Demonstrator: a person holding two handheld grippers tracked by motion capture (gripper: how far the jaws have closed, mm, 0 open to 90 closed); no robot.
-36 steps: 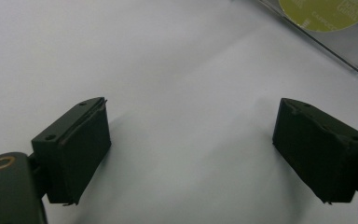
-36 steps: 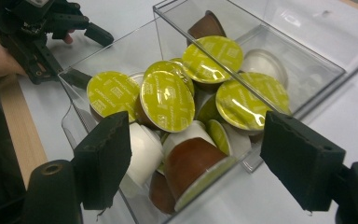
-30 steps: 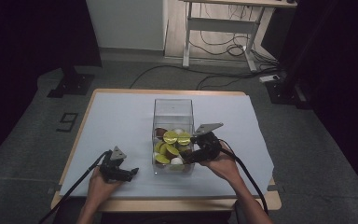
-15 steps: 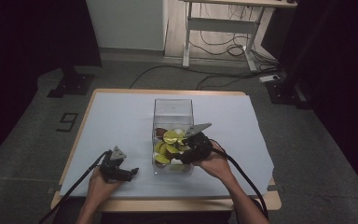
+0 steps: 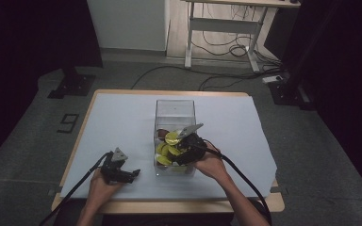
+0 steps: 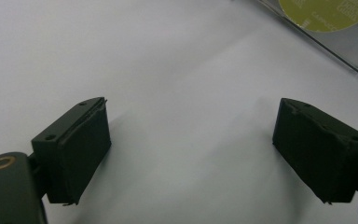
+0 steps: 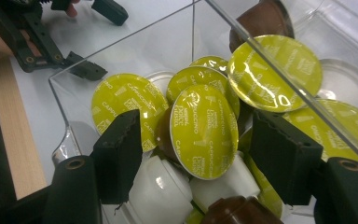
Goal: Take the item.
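Right gripper view: the right tongs (image 7: 200, 154), closing but not yet pinching, straddle a light, rigid coffee capsule (image 7: 204, 132), best gripped across its foil-lidded rim.

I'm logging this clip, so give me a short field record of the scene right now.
container: clear box on the table
contents: coffee capsules, green-lidded, some white, some brown
right gripper: inside the box, jaws have been closing around a green-lidded capsule, pads not pressing yet
left gripper: jaws open, nothing between them, over bare table
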